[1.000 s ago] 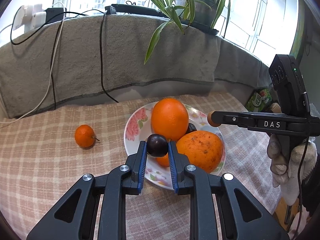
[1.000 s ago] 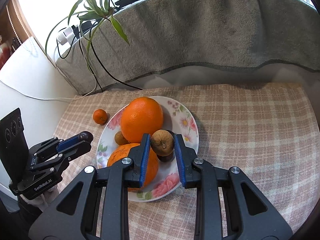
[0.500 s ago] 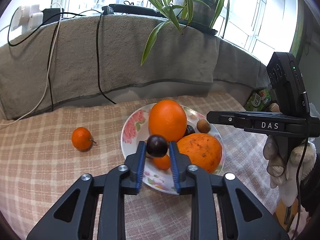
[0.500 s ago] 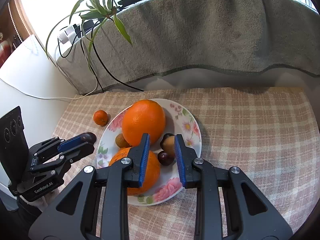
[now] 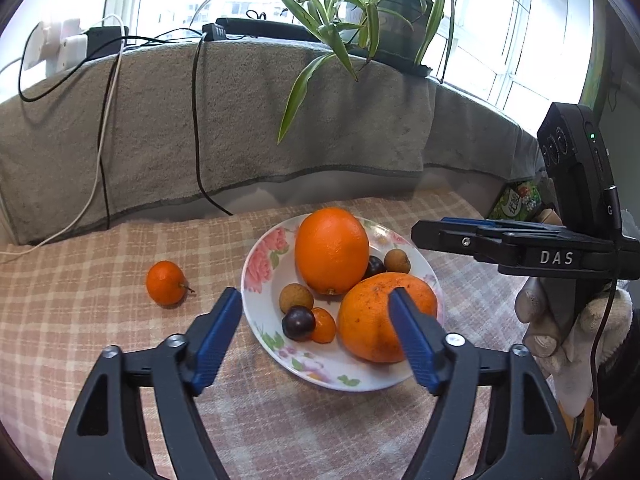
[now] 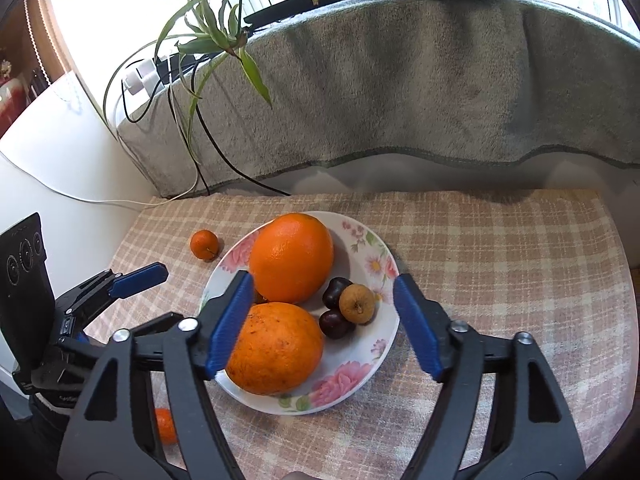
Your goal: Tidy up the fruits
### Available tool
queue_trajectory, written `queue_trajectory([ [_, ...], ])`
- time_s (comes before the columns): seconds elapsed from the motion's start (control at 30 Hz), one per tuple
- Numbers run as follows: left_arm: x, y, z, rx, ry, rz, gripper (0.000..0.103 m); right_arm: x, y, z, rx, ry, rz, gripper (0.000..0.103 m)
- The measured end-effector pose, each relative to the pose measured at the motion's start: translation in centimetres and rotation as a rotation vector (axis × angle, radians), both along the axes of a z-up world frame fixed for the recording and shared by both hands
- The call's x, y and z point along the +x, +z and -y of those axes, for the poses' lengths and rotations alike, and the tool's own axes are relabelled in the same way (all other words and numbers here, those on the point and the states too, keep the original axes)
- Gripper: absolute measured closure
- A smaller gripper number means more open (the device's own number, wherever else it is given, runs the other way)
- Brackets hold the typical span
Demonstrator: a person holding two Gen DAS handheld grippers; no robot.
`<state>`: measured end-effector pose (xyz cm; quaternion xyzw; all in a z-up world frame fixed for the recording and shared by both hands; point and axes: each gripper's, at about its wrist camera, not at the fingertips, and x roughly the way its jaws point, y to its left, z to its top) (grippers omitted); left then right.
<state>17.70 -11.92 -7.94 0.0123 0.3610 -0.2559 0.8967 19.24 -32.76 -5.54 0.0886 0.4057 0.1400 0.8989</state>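
- Our left gripper (image 5: 312, 312) hangs over the near rim of the flowered plate (image 5: 256, 280); its jaws are opening, with nothing pressed between the blue pads (image 5: 218, 336).
- Just ahead of that gripper, inside the plate, lie a dark plum (image 5: 298, 322), a brown longan (image 5: 296, 298) and a small orange kumquat (image 5: 323, 325), close together and clear of the pads.
- Further ahead stands the tall orange (image 5: 331, 250); ahead and to the right sits the speckled orange (image 5: 376, 316), partly behind the right pad.
- Beyond those two we see another dark plum (image 5: 375, 266) and a second longan (image 5: 397, 261) side by side.
- Ahead and to the left of the left gripper, off the plate on the checked cloth (image 5: 80, 312), rests a mandarin (image 5: 165, 282) with a short stem.
- Our right gripper (image 6: 324, 320) hovers over the same plate; its jaws are opening too, empty, with the second longan and two plums lying in the plate between them.
- In the left view the right gripper's body reads "DAS" in white letters, and a gloved hand (image 5: 560, 320) holds its grip.
- Behind it a green package (image 5: 516, 200) bears writing too small to read.
- In the right view the lettering on the left gripper's body is too blurred to make out.
- Below the right gripper's left arm a further small orange fruit (image 6: 165, 426) peeks out.
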Motion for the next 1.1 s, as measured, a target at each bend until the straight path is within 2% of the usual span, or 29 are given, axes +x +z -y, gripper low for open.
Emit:
queue_trajectory([
  [0.1, -0.1, 0.0, 0.2, 0.016, 0.009, 0.003, 0.021, -0.2, 0.3, 0.1, 0.001, -0.011, 0.014, 0.020],
  [0.33, -0.1, 0.0, 0.0, 0.011, 0.007, -0.001, 0.021, -0.8, 1.0, -0.3, -0.010, -0.010, 0.050, 0.018],
  [0.73, -0.7, 0.7, -0.6, 0.017, 0.013, 0.020, 0.021, -2.4, 1.8, -0.2, 0.055, -0.013, 0.112, 0.017],
  [0.83, -1.0, 0.9, -0.7, 0.016, 0.012, 0.026, 0.021, -2.9, 2.2, -0.7, 0.031, -0.005, 0.128, 0.016],
  [0.93, -1.3, 1.1, -1.0, 0.016, 0.016, 0.032, 0.021, -3.4, 2.5, -1.4, -0.014, -0.002, 0.139, 0.012],
  [1.1, -1.8, 1.4, -1.4, 0.015, 0.025, 0.042, 0.021, -4.5, 3.0, -2.6, -0.100, 0.001, 0.157, 0.012],
])
